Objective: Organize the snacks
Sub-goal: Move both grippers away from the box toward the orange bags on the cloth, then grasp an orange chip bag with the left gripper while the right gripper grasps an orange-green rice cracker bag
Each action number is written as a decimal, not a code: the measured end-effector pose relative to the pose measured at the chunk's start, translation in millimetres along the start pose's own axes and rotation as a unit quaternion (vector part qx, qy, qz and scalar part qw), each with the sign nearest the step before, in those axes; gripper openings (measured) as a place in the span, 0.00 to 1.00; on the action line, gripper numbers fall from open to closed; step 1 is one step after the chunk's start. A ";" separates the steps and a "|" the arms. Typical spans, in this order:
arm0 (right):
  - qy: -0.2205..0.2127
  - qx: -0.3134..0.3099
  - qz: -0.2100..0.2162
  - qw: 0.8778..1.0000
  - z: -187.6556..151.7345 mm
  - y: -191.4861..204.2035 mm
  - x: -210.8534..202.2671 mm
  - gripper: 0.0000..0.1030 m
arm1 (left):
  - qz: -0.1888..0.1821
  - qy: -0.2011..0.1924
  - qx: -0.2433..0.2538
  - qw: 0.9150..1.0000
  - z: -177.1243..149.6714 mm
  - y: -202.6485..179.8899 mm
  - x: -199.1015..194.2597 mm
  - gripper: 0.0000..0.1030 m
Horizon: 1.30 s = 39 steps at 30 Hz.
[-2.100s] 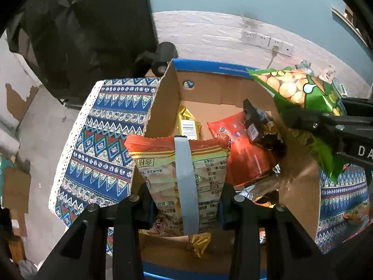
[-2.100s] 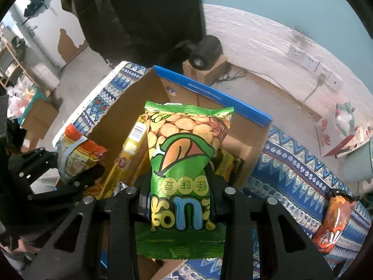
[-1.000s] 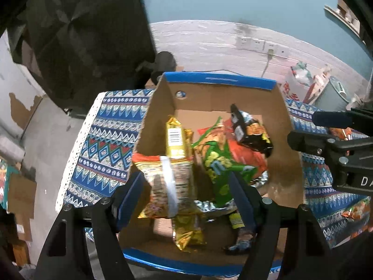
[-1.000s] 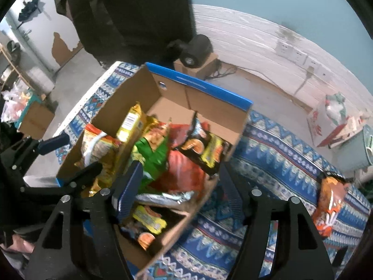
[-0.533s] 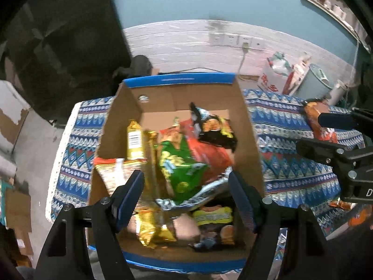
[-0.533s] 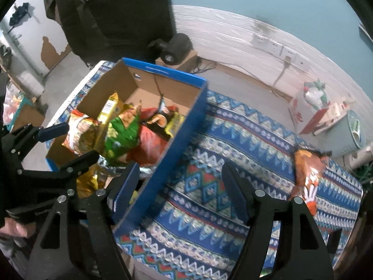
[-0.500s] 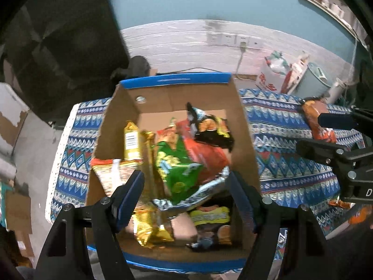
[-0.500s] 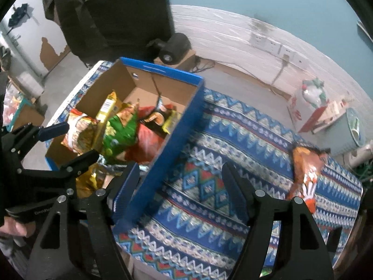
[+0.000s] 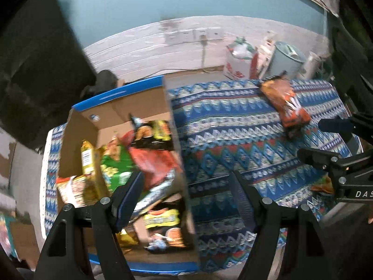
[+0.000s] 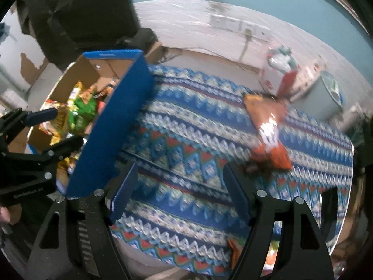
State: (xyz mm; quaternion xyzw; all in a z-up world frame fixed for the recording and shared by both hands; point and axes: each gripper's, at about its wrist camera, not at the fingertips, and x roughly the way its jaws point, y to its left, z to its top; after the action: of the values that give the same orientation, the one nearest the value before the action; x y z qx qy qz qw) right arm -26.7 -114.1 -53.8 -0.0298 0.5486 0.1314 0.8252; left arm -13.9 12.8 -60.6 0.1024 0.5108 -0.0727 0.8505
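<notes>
The right gripper [image 10: 179, 184] is opening, empty, over the patterned cloth [image 10: 186, 144]. Beyond it to the far right lies a glossy orange snack bag [image 10: 268, 128] (blurred). The left gripper [image 9: 186, 193] gapes empty above the box [image 9: 179, 163] of packets.

You have an open cardboard box [image 9: 172, 126] with blue outer walls standing upright on the patterned cloth, its right wall passing between your left fingers [image 9: 127, 196], most of its interior beyond and left of them. It holds a loose jumble of packets: yellow [image 9: 87, 161], green [image 9: 114, 170], red [image 9: 153, 163] and black [image 9: 151, 133], some upright, some leaning. One orange snack bag [image 10: 268, 128] lies flat on the cloth, outside the box, beyond and right of your right fingers [image 10: 235, 191], apart from them.
</notes>
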 end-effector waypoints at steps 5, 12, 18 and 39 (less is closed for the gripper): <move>-0.002 0.057 -0.014 0.998 -35.2 -36.4 -7.8 0.73 | -0.019 0.013 0.041 0.999 3.4 -37.5 8.3 0.74; -0.003 0.136 -0.036 0.990 -84.9 -80.7 -23.8 0.73 | -0.041 0.023 0.080 0.996 3.6 -76.1 15.5 0.74; -0.001 0.171 -0.044 0.984 -111.0 -100.9 -31.9 0.74 | -0.062 0.034 0.113 0.991 -1.7 -107.6 15.3 0.74; 0.052 0.367 0.007 0.929 -167.6 -167.2 9.5 0.79 | -0.058 0.055 0.134 0.988 -1.0 -135.3 29.9 0.74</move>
State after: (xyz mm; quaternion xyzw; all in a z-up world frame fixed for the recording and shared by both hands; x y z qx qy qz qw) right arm -132.0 -305.8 -144.8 0.2725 0.6011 -0.0751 0.7475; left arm -31.6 -118.5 -101.0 0.1892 0.5476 -0.1837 0.7941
